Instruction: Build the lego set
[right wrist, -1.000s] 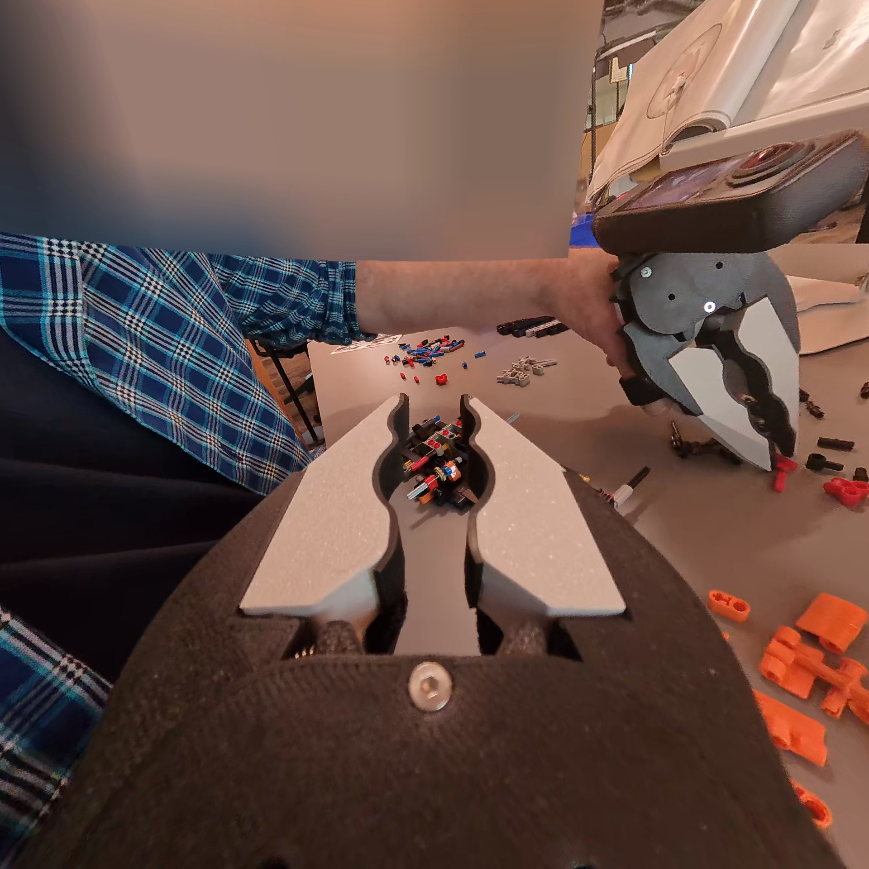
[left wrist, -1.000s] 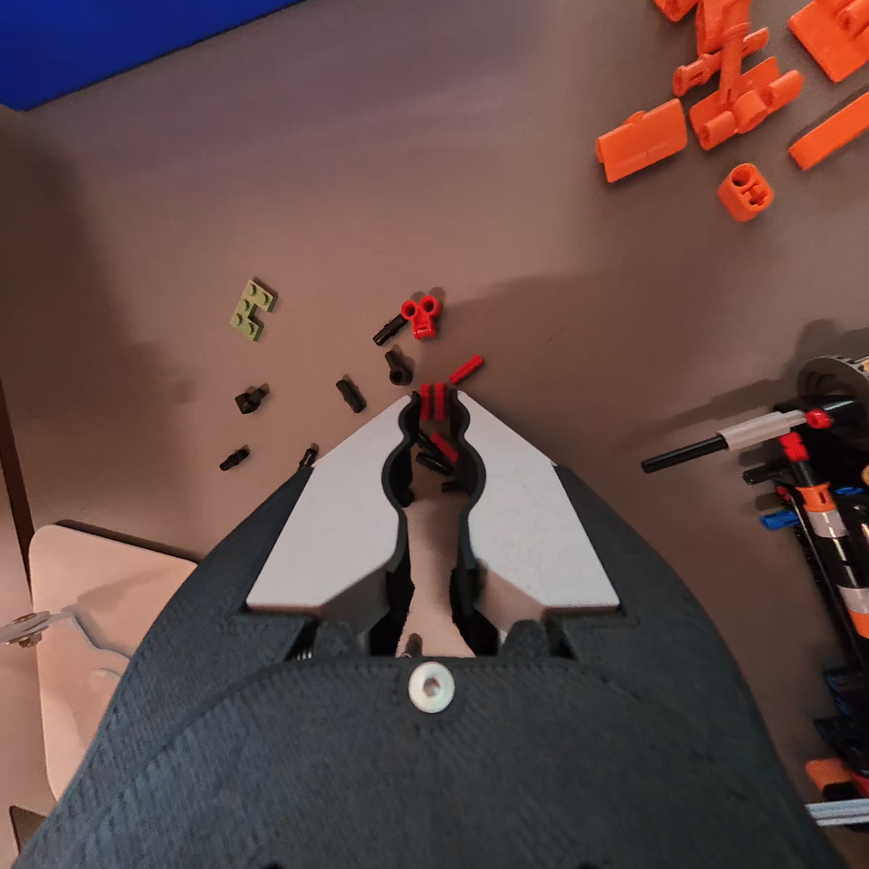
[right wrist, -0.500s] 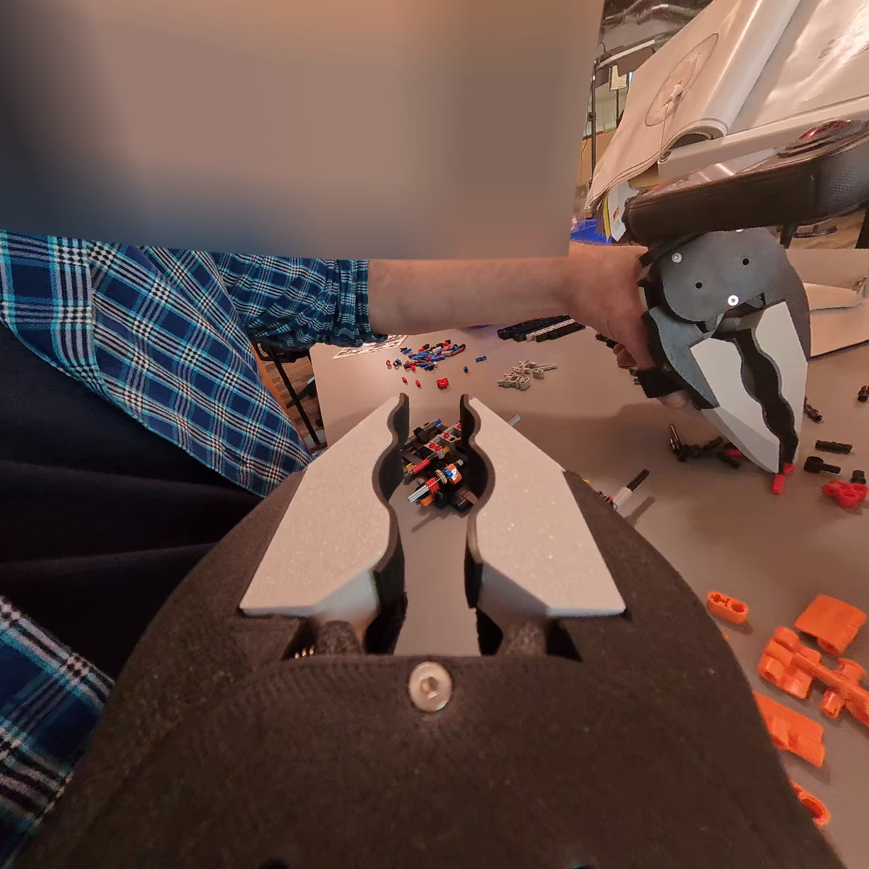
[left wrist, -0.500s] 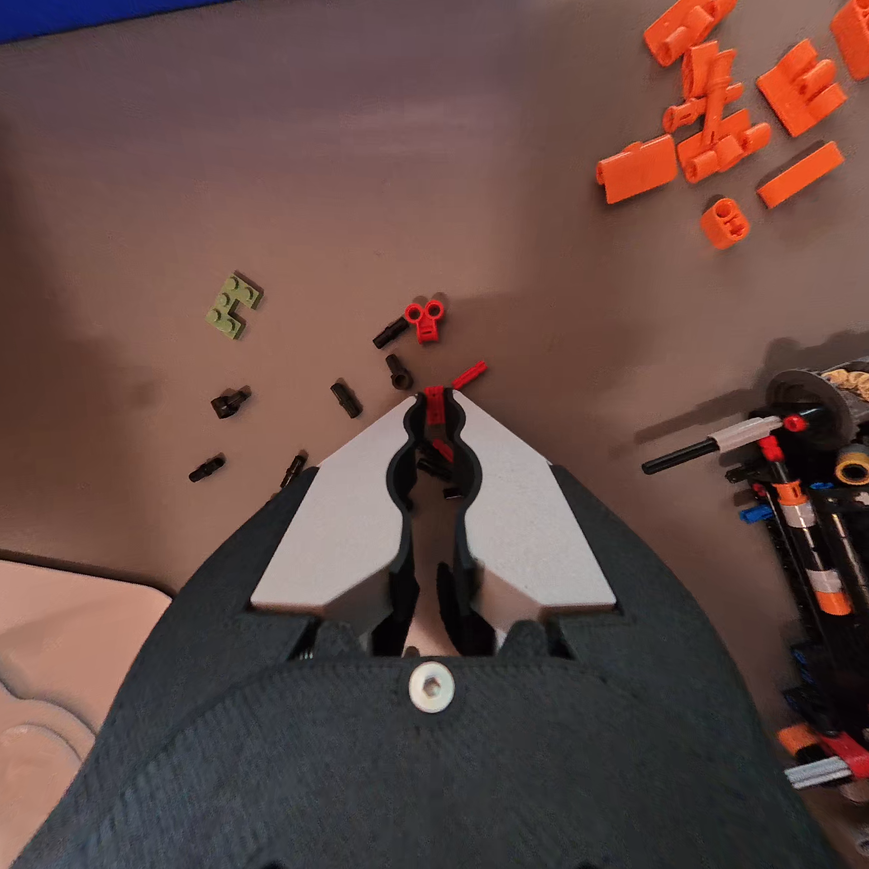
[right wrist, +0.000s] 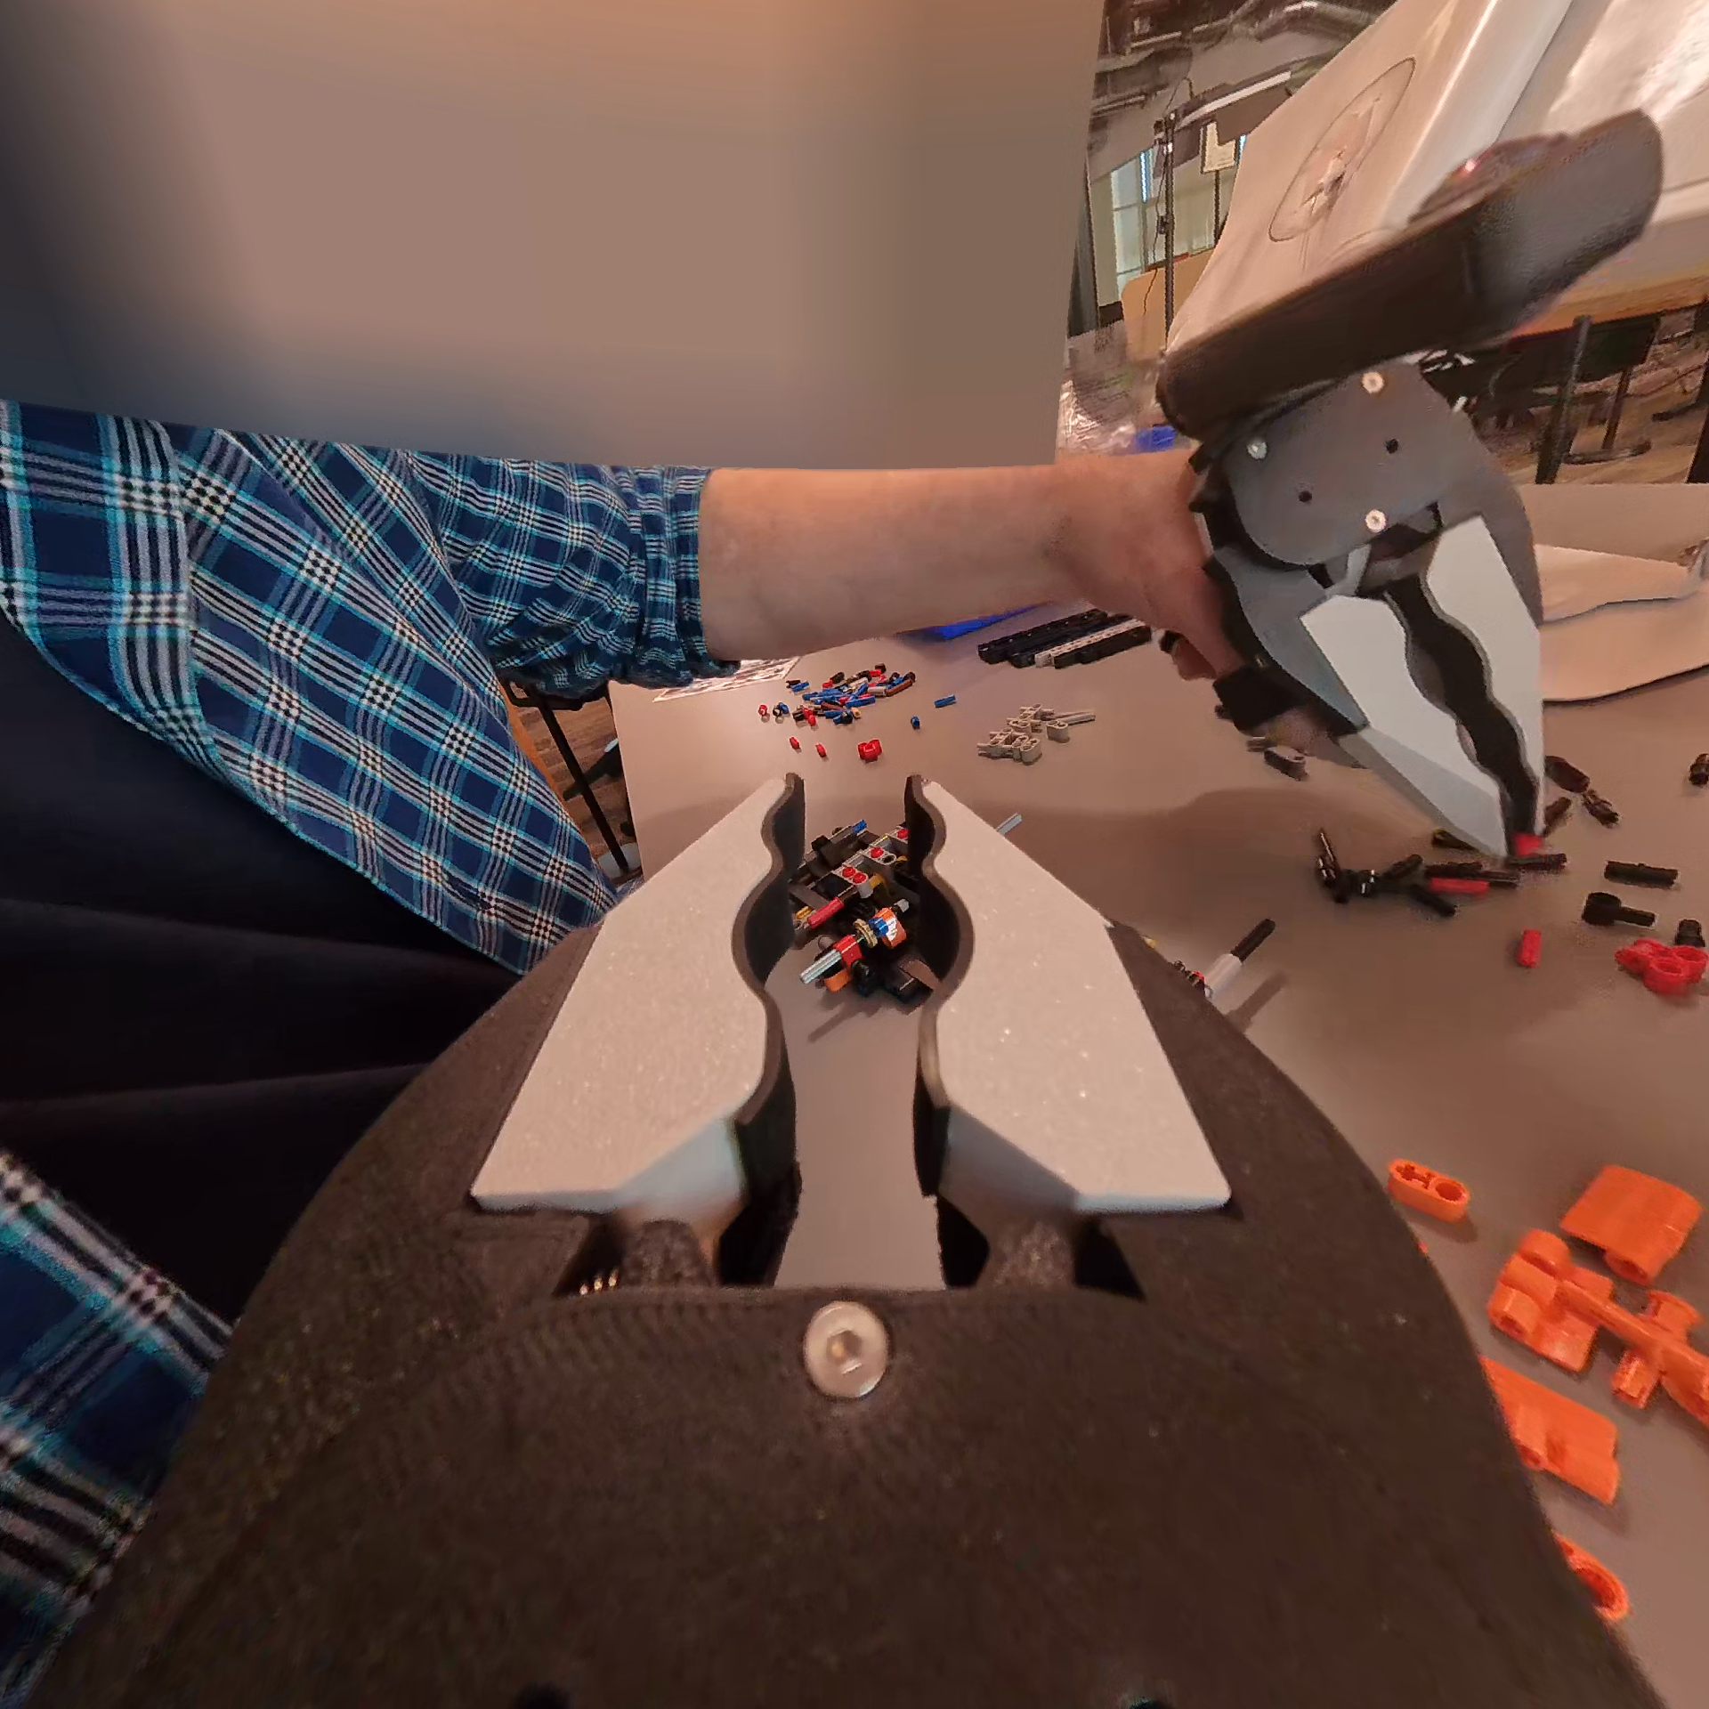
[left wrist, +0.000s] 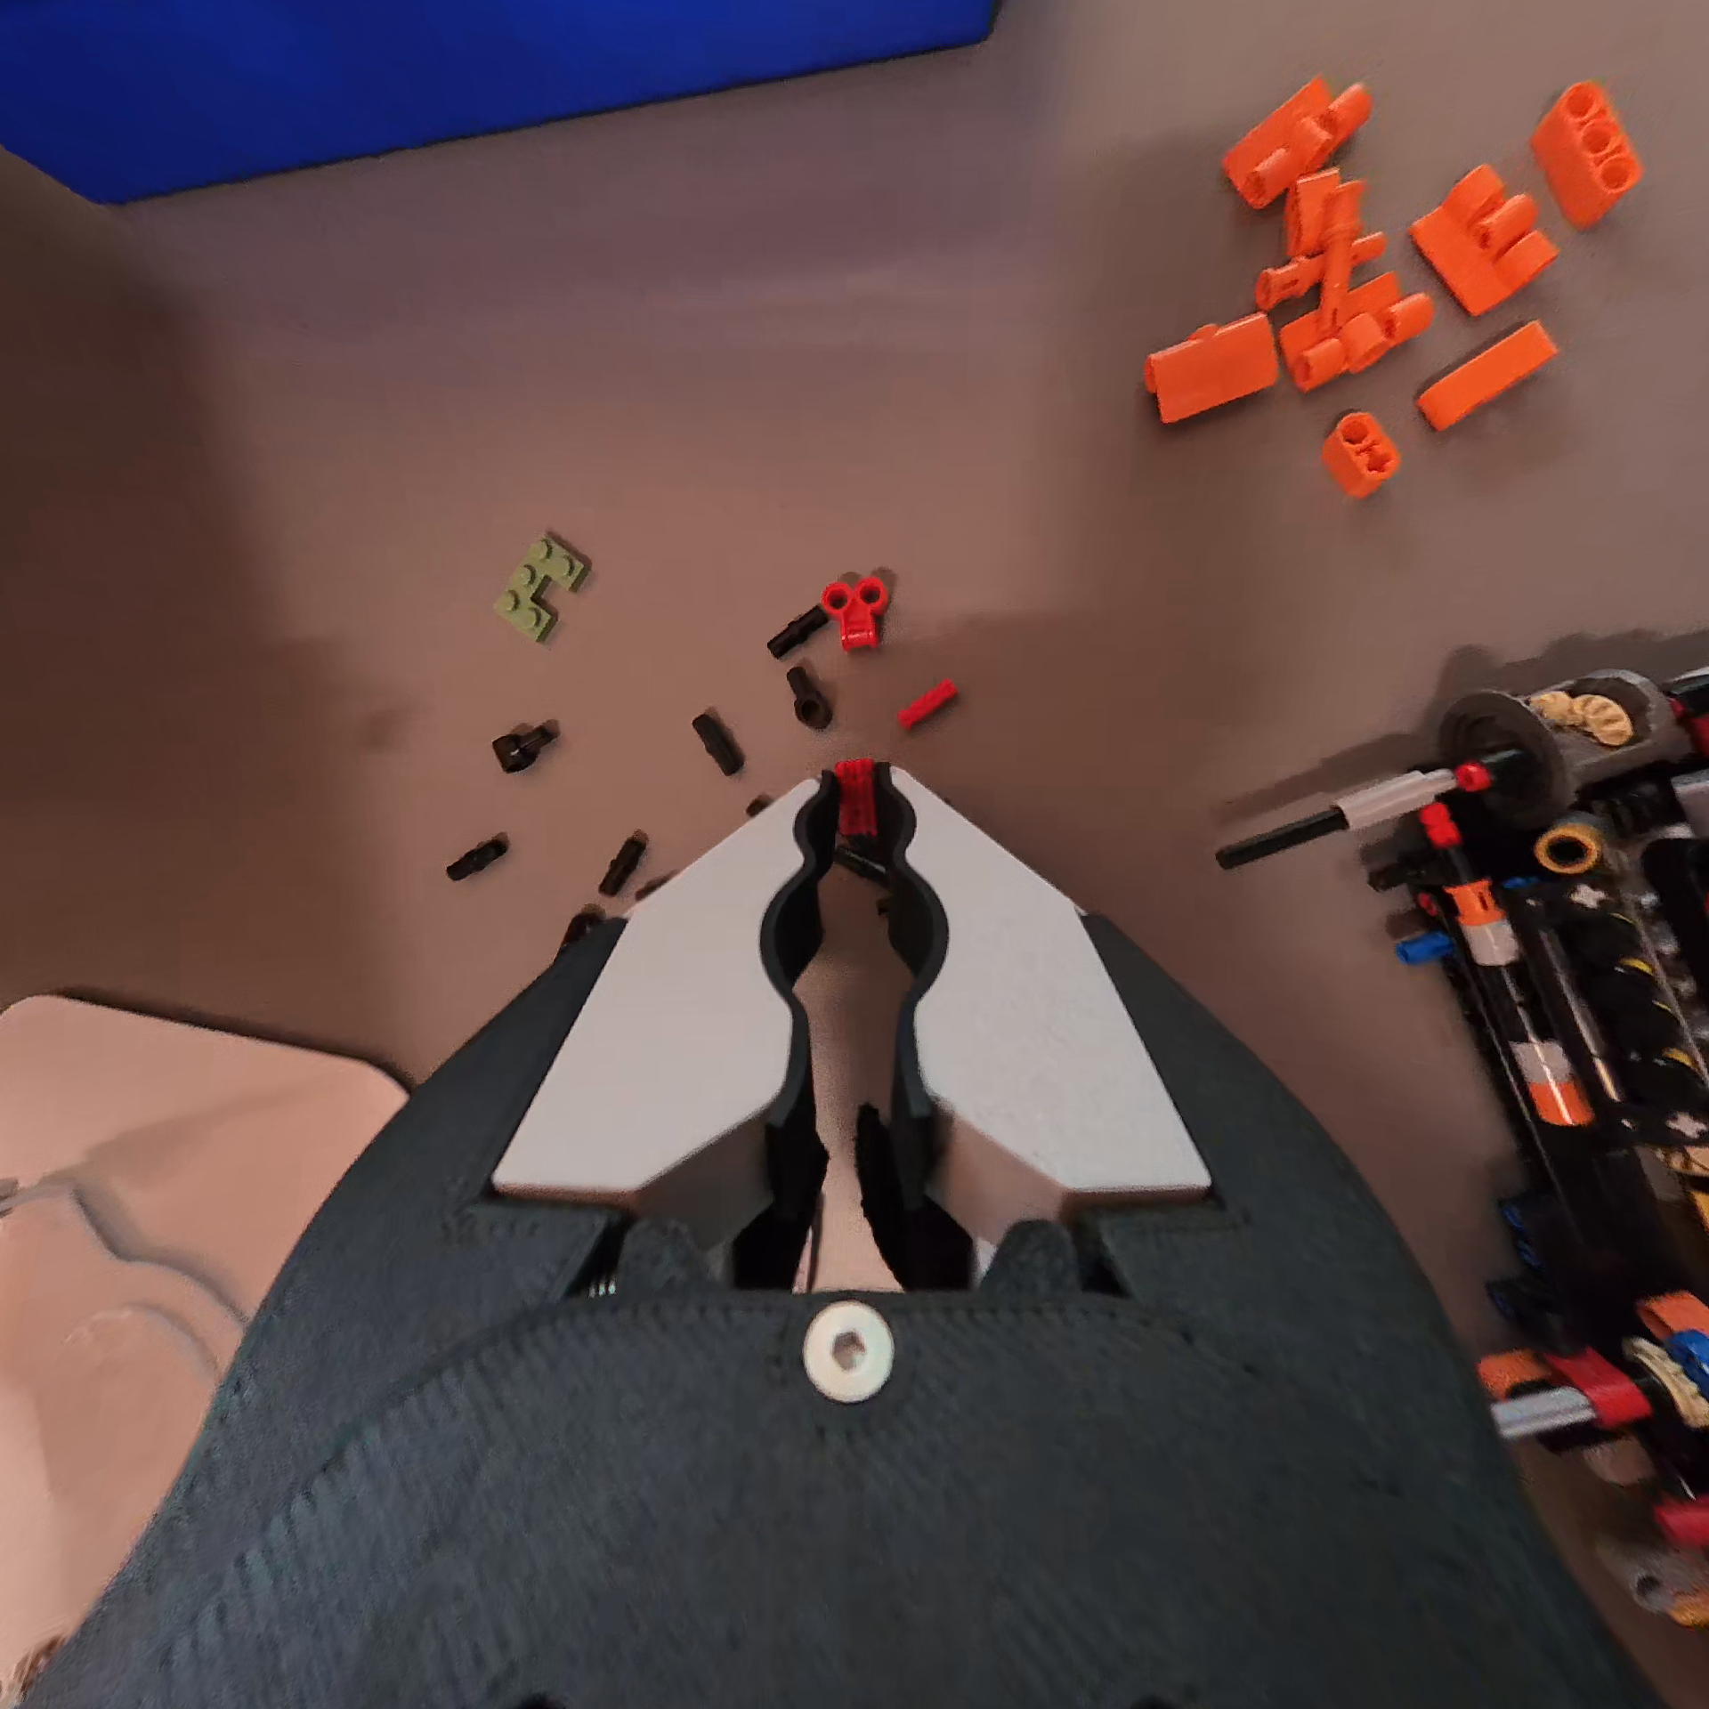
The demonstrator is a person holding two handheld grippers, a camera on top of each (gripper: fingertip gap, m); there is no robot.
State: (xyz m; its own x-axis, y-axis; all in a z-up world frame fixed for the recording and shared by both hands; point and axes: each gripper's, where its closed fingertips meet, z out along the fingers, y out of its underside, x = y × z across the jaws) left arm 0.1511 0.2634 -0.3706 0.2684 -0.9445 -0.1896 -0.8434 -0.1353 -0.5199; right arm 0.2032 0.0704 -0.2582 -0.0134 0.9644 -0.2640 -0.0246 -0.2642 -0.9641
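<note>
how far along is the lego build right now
Partly done: a long black assembly with axles and gears already stands built on the table. In hand: the left gripper is shut on a small red pin, just above the scattered black pins. The right gripper is open and empty. Left: the orange pieces, the green plate and many small parts lie loose.

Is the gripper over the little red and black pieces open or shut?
Shut. The left gripper has its fingertips pinched on a small red ridged Lego pin; the right wrist view shows that red bit at its tip.
</note>
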